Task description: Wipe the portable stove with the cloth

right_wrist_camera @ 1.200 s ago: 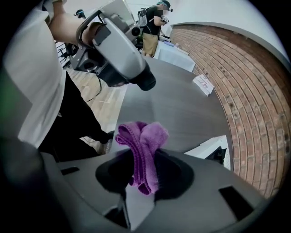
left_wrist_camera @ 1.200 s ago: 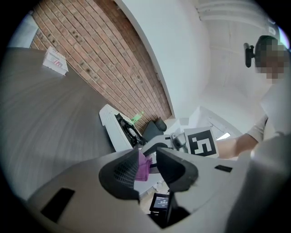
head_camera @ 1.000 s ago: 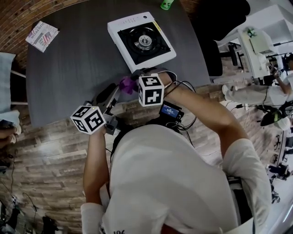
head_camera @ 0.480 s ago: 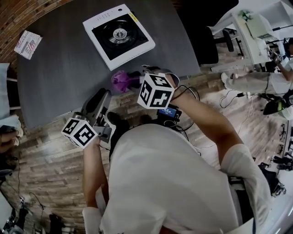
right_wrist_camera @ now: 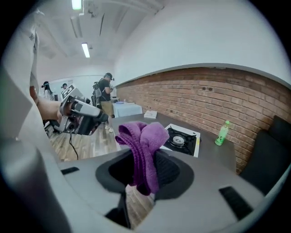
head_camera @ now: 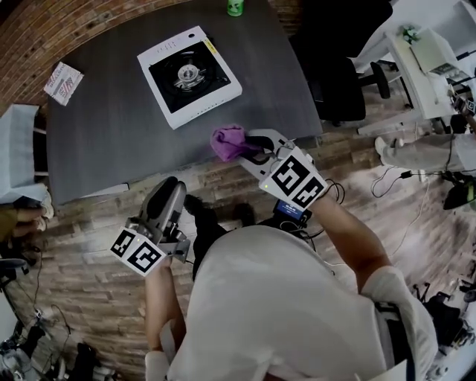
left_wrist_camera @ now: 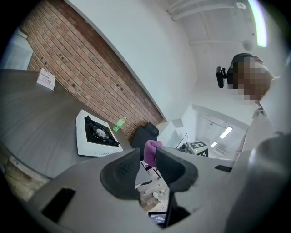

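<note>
Your right gripper (head_camera: 251, 143) is clenched on the purple cloth (head_camera: 228, 141), which bunches up between its jaws and is held over the near edge of the grey table (head_camera: 104, 141). Your left gripper (head_camera: 168, 195) hangs off the table over the floor, jaws apart with nothing between them. The portable stove (head_camera: 190, 74) sits flat on the table beyond the cloth, white body with a black burner top, apart from both grippers. A green bottle (head_camera: 235, 7) stands at the far edge behind it, a printed packet (head_camera: 63, 81) lies well to its left, and a black office chair (head_camera: 338, 52) stands beside the table's right edge.
</note>
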{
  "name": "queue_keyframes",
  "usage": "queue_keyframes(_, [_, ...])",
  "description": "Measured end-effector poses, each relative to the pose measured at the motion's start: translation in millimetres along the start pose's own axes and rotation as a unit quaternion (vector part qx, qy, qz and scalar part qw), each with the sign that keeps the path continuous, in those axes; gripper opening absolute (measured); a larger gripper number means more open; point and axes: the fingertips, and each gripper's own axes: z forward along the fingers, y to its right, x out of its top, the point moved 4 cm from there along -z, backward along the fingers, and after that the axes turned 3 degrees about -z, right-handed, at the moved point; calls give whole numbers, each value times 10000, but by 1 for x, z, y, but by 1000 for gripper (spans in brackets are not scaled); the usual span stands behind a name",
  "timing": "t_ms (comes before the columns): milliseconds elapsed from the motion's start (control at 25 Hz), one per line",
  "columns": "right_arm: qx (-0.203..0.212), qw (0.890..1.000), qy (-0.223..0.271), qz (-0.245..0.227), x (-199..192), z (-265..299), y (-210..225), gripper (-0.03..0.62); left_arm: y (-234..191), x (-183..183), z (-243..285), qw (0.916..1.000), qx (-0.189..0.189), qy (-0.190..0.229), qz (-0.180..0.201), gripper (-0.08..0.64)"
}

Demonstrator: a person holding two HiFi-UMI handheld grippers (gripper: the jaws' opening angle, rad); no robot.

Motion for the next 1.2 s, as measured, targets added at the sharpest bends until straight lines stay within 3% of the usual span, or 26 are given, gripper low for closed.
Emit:
queue_keyframes(320, [43, 9975, 536, 455, -23, -63, -3, 123, 60, -24, -16, 9992, 200, 305, 187, 118])
queue_keyframes(600, [50, 9890, 1024, 1067, -23, -96, -8, 123, 92, -27, -23, 9986, -63, 261, 457, 118])
queue_keyframes(840, [-88, 9744, 1554, 1623, -6, -122, -19, 123, 98, -20, -36, 9978, -281, 156, 588, 118])
queue_keyframes(1200, [-71, 9704, 1761, 1650, 29, -126, -63, 123, 94, -22, -81, 9980, -321, 33, 536, 118])
